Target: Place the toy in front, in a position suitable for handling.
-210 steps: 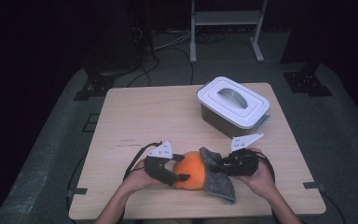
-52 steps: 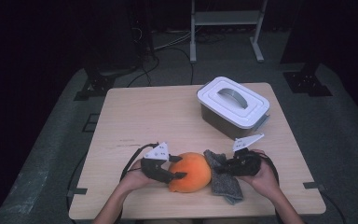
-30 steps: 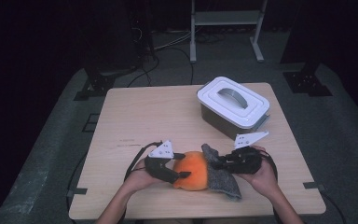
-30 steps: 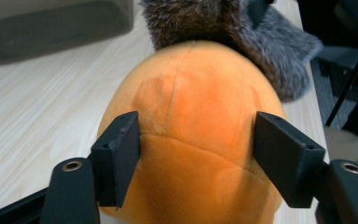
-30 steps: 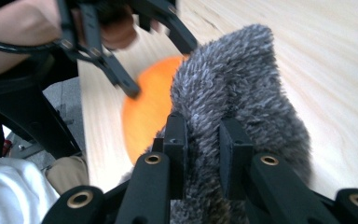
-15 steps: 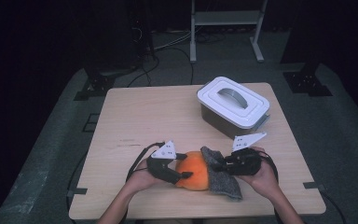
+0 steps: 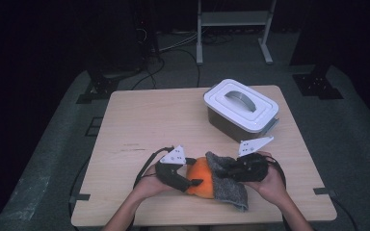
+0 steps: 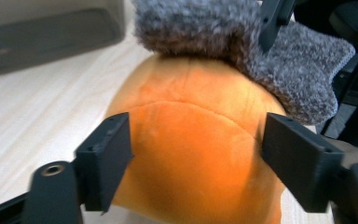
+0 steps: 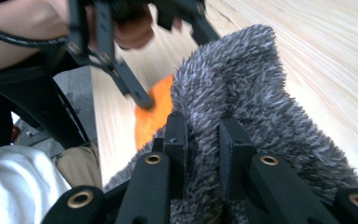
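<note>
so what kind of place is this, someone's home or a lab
Most likely a lab or recording studio: one bare wooden table on grey floor matting, dark surroundings, cables and a metal stand behind.

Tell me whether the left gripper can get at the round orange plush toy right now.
Probably yes: the left gripper already straddles the round orange plush toy, its jaws having just opened; the fuzzy grey sock covers only the far end.

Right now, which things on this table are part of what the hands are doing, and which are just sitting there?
In use:
orange plush toy
grey fuzzy cloth, pinched by the right gripper
left gripper, jaws either side of the toy, just opened wider

Lying about:
white lidded box
</note>
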`<action>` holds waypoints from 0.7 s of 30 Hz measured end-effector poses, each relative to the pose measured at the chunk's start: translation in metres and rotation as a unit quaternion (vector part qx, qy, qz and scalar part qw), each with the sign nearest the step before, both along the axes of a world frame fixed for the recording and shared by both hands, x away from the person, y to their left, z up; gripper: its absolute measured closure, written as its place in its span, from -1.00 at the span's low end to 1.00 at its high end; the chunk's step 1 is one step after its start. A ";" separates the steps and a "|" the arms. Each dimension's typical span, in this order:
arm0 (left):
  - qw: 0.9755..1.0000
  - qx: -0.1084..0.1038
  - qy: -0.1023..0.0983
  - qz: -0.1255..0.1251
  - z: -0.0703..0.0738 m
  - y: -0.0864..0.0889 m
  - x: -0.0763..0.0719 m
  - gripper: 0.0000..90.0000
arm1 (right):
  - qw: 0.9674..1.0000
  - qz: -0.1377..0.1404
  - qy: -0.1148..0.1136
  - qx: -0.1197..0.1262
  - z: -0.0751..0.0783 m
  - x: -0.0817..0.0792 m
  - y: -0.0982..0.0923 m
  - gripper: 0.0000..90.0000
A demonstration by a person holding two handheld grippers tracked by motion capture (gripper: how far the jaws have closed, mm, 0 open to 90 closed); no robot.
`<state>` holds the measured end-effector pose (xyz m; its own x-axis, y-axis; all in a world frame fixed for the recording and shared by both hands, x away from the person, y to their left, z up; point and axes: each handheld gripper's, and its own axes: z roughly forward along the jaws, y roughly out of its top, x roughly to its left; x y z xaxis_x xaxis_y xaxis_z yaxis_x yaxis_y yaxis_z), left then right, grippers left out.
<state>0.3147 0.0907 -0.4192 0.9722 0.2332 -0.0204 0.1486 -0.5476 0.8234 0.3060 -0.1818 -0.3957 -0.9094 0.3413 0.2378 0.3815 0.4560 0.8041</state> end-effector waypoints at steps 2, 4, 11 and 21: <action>1.000 0.004 -0.006 -0.011 0.001 -0.002 -0.003 -0.32 | 1.000 0.011 -0.006 0.020 0.004 -0.003 0.005 0.66; 1.000 0.014 -0.012 -0.013 -0.001 -0.005 -0.005 -0.30 | 1.000 0.018 -0.013 0.008 0.006 -0.004 0.010 0.66; 1.000 0.012 -0.004 -0.021 -0.004 -0.001 -0.005 -0.31 | 1.000 -0.016 -0.008 0.002 0.004 0.003 -0.004 0.66; 1.000 0.006 0.020 -0.012 -0.009 -0.006 -0.003 -0.57 | 0.999 0.043 0.009 -0.024 0.002 -0.006 0.011 0.67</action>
